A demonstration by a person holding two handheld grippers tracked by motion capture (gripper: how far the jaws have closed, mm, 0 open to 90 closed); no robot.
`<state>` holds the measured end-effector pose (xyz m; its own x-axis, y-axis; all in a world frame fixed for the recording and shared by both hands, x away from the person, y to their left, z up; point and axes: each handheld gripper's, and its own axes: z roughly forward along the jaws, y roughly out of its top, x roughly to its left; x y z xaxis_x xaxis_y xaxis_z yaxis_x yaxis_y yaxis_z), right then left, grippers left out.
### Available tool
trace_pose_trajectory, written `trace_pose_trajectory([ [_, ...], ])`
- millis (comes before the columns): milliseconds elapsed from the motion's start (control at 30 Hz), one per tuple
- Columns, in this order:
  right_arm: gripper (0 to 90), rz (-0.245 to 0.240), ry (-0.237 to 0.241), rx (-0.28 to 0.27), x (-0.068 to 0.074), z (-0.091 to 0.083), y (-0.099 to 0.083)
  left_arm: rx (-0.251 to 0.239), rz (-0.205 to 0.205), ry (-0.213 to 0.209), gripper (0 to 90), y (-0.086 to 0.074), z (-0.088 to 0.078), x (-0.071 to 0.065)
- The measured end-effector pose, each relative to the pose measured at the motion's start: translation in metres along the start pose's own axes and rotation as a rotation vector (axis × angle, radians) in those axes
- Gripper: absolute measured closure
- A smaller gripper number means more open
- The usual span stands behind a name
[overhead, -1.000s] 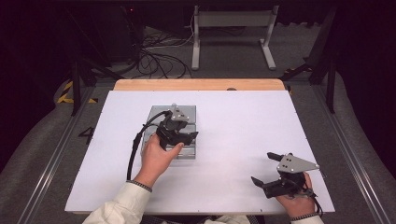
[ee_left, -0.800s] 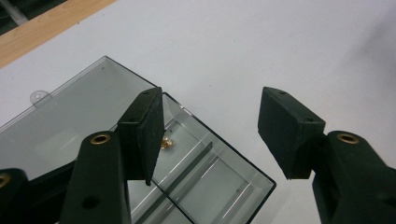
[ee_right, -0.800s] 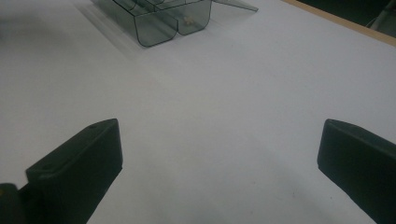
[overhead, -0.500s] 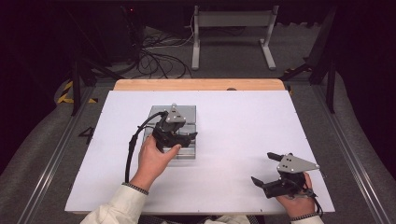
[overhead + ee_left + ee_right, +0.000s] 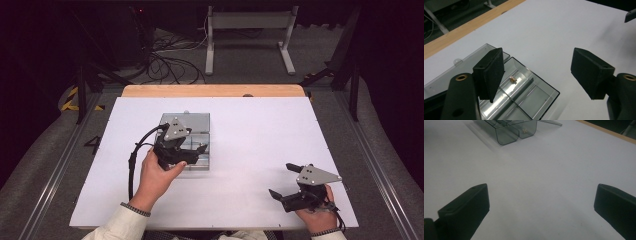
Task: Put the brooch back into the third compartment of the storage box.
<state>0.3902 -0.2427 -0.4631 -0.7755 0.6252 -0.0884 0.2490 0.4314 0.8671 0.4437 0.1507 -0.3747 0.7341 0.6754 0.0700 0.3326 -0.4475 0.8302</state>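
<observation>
A clear plastic compartment box [image 5: 192, 145] sat left of centre on the white desk [image 5: 260, 130], its lid [image 5: 186, 121] laid open toward the far wooden edge [image 5: 212, 90], and its long axis ran from that edge toward the person. The left gripper [image 5: 196, 152] hovered over the box's near half, pointing toward the desk's right edge — its jaws had just been opening and stood wide, with nothing between them. In the left gripper view, a small brownish piece [image 5: 513, 79] lay in one compartment beside a divider. The right gripper [image 5: 285, 181] rested near the desk's near right corner, well apart from the box, jaws wide and empty — bare desk lay between the two. Cables [image 5: 170, 60] and a metal stand [image 5: 250, 22] sat on the floor beyond.
</observation>
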Motion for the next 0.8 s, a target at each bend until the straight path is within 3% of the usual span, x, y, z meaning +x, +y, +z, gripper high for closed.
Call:
trace_pose_trajectory([
  [600,0.8,-0.001,0.002,-0.004,0.0,0.0,0.0,-0.077,0.0,0.033,24.8,-0.026,-0.035,-0.005],
  [800,0.8,-0.002,0.001,-0.001,0.0,0.0,0.0,-0.099,-0.024,0.036,24.5,-0.04,-0.044,-0.003],
])
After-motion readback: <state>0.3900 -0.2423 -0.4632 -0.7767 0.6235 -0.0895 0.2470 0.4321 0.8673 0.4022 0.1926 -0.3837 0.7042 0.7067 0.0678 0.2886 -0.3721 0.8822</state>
